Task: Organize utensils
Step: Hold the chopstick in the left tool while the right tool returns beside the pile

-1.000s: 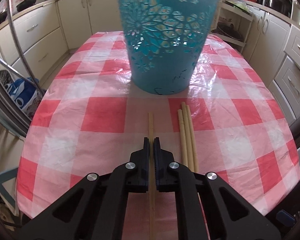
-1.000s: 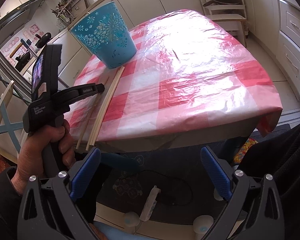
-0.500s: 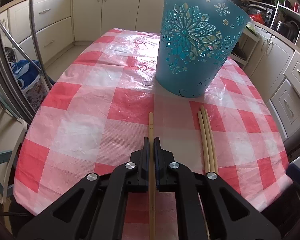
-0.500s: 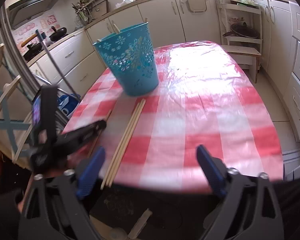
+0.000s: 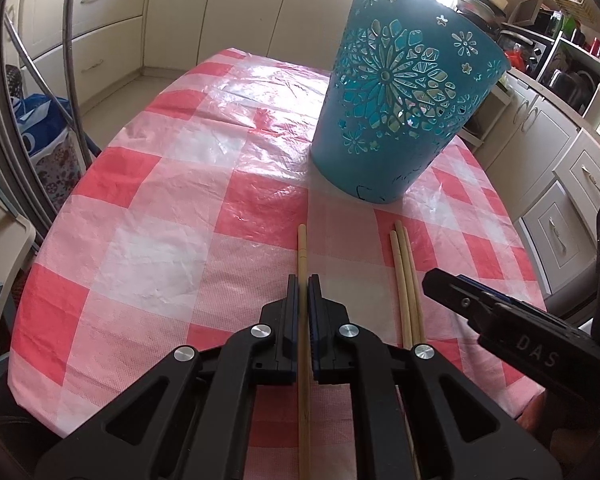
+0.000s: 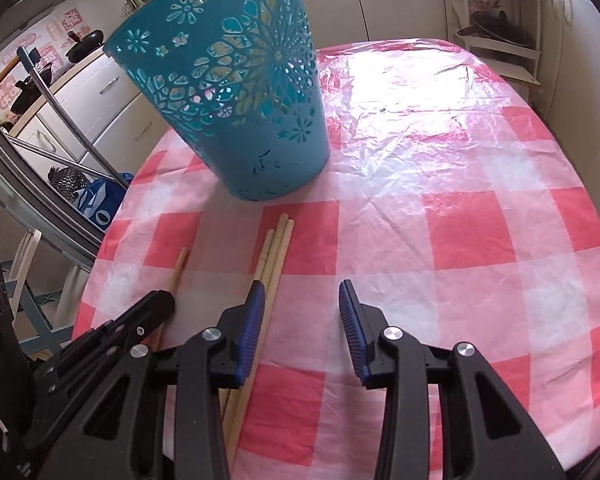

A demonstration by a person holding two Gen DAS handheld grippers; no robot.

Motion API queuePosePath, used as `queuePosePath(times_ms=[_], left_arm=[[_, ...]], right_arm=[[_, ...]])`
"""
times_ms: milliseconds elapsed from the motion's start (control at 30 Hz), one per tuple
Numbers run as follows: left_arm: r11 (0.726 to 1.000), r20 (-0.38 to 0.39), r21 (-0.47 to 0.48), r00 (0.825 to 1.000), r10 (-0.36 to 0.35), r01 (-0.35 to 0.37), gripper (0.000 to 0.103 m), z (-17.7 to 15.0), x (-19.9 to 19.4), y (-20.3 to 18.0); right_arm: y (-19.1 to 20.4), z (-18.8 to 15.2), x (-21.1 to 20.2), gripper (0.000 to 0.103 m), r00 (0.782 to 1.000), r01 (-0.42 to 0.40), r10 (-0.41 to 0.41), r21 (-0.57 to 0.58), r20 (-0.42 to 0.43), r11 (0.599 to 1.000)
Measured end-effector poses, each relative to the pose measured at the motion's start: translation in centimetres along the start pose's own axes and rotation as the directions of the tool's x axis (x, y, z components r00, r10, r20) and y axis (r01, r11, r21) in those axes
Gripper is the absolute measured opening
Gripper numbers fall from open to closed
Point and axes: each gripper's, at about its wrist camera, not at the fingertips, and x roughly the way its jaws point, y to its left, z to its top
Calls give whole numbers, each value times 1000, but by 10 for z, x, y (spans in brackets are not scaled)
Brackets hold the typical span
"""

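Note:
A teal cut-out basket stands on the red-and-white checked table; it also shows in the right wrist view. My left gripper is shut on one wooden chopstick, which points toward the basket. Three more chopsticks lie side by side on the cloth to its right. In the right wrist view my right gripper is open and empty, its left finger just over those chopsticks. The left gripper with its chopstick shows to the left.
Cream kitchen cabinets ring the table. A metal chair frame and a blue bag stand off the left edge. Drawers stand on the right. A shelf rack stands beyond the far end.
My right gripper has moved from below the table edge to over the cloth by the three chopsticks. The left gripper, still holding its chopstick, has pulled back and left from the basket.

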Motion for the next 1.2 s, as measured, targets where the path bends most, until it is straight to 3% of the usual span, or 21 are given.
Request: queuePosePath(times_ms=[233,400,467,533,633,833,967,1033,1200], left_arm=[[1000,-7,1,1000,0,0,5,1,1,-1],[1000,-17,3,1000,11,-11,5,3,2,-2],[1000,-21,6,1000,13,-13,5,3,2,-2],[1000,-28,15,999,17,-16,6,4,3,-3],[999,-49,43,999,12,-10,11,5,4,-5],[998,-69,64,997,22,-18,12,8,6,-8],[994,-72,97,996,49,-42,11,9,8,-14],[992,-66,118,996,59,-51,5,8,9,-16],[996,-62,78,997,37,-32,5,11,4,-7]], right_arm=[[13,-1,4,39,997,74,-73,-87,13,993],[28,-4,11,39,987,158,-147,-262,59,952],[25,-4,11,38,990,137,-128,-299,50,944],[18,-2,8,24,995,102,-99,-325,26,940],[7,-1,4,16,998,58,-64,-377,-4,924],[-2,9,4,14,995,-25,-18,-423,-97,906],[-7,8,3,14,996,-32,-8,-412,-94,911],[-3,3,1,12,995,-43,1,-430,-98,902],[-9,5,0,11,994,-71,33,-405,-101,912]])
